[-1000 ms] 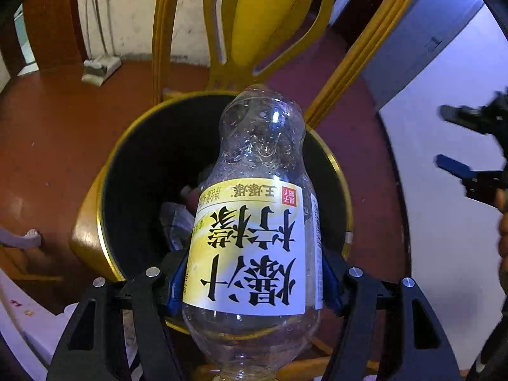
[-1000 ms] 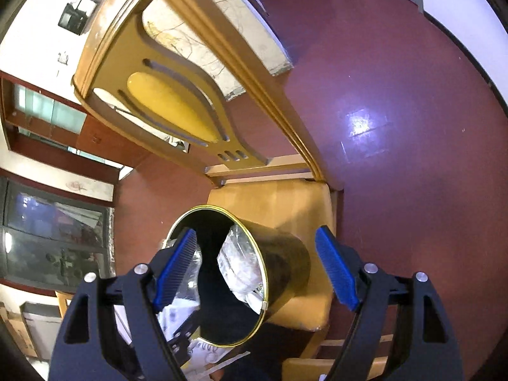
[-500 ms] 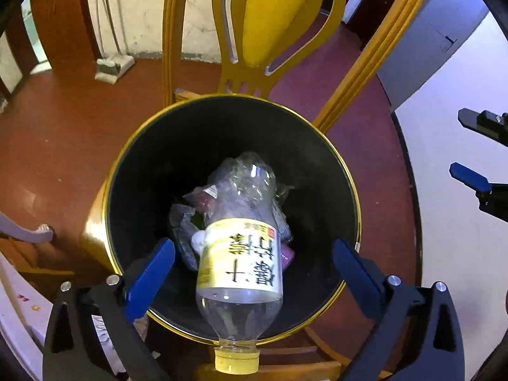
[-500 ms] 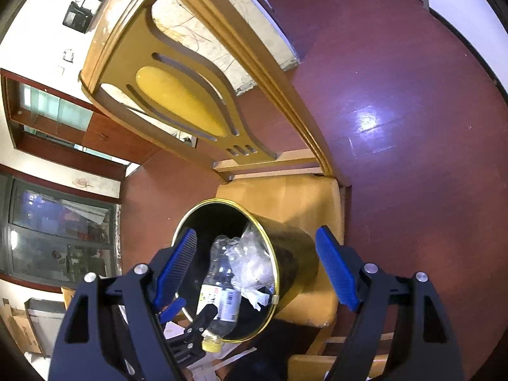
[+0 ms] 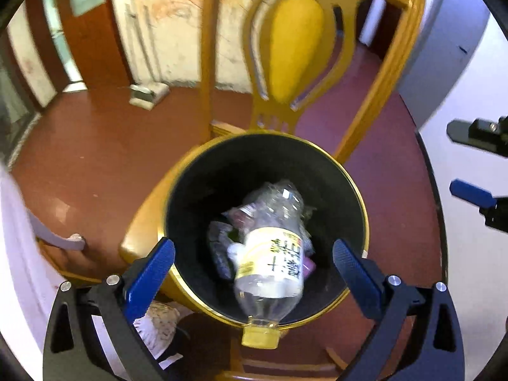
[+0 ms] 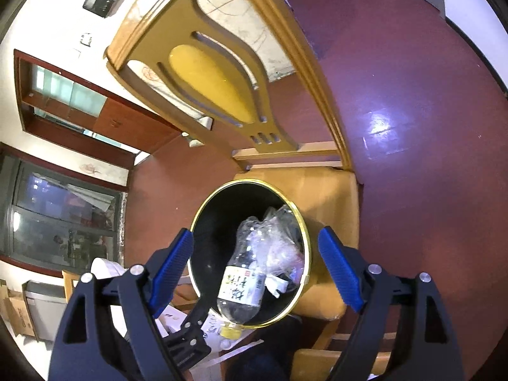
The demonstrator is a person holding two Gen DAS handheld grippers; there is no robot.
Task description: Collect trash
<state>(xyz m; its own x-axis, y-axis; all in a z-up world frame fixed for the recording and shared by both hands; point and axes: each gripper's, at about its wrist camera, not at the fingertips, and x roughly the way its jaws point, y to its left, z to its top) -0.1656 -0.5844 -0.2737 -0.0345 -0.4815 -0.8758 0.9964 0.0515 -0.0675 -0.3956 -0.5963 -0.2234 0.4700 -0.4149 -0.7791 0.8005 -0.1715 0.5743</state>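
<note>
A clear plastic bottle with a yellow label lies loose in the black, gold-rimmed bin, on top of crumpled wrappers. Its yellow cap pokes out over the near rim. My left gripper hovers above the bin, jaws wide open and touching nothing. In the right wrist view the same bottle rests against the bin wall. My right gripper hangs higher over the bin, its jaws opening a little with nothing between them. It also shows at the right edge of the left wrist view, right gripper.
The bin stands on the seat of a yellow wooden chair whose backrest rises just behind it. Red-brown floor surrounds the chair. White papers lie below the bin's near side. A grey cabinet stands at the right.
My left gripper opened and let go of the bottle, which dropped into the bin with its cap on the rim. The left gripper then rose. The right gripper drifted closer over the bin.
</note>
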